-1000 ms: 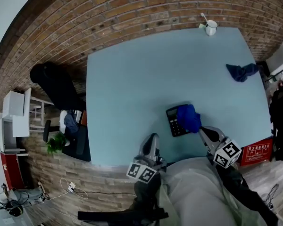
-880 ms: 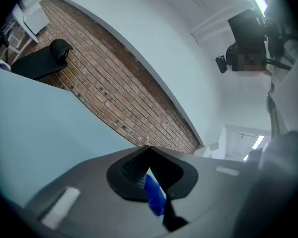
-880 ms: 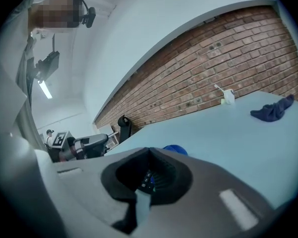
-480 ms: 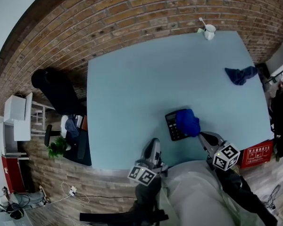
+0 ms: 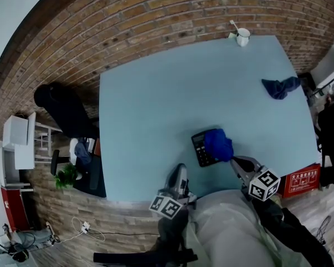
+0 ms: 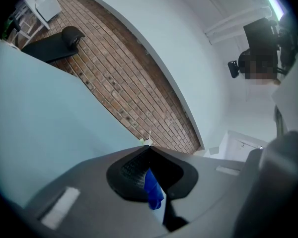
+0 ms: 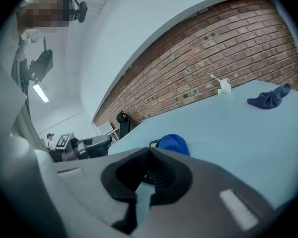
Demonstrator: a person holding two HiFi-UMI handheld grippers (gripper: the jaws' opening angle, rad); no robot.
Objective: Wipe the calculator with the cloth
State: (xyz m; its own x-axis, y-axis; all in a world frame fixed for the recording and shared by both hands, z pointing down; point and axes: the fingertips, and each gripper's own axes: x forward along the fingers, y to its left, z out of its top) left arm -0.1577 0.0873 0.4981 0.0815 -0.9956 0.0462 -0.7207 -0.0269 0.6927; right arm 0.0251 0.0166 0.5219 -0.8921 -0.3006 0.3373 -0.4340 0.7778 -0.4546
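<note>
A black calculator lies near the front edge of the light-blue table. A bright blue cloth is bunched over its right half. My right gripper is shut and empty, with its tips just short of the cloth's near right edge. In the right gripper view the cloth and a corner of the calculator lie just beyond the shut jaws. My left gripper hovers at the table's front edge, left of the calculator, shut on nothing.
A second, dark blue cloth lies at the table's far right. A white mug with a spoon stands at the back edge by the brick wall. A red box sits on the floor at right, a black chair at left.
The head view has shifted slightly. Both grippers, the cloth and the calculator keep their places relative to each other.
</note>
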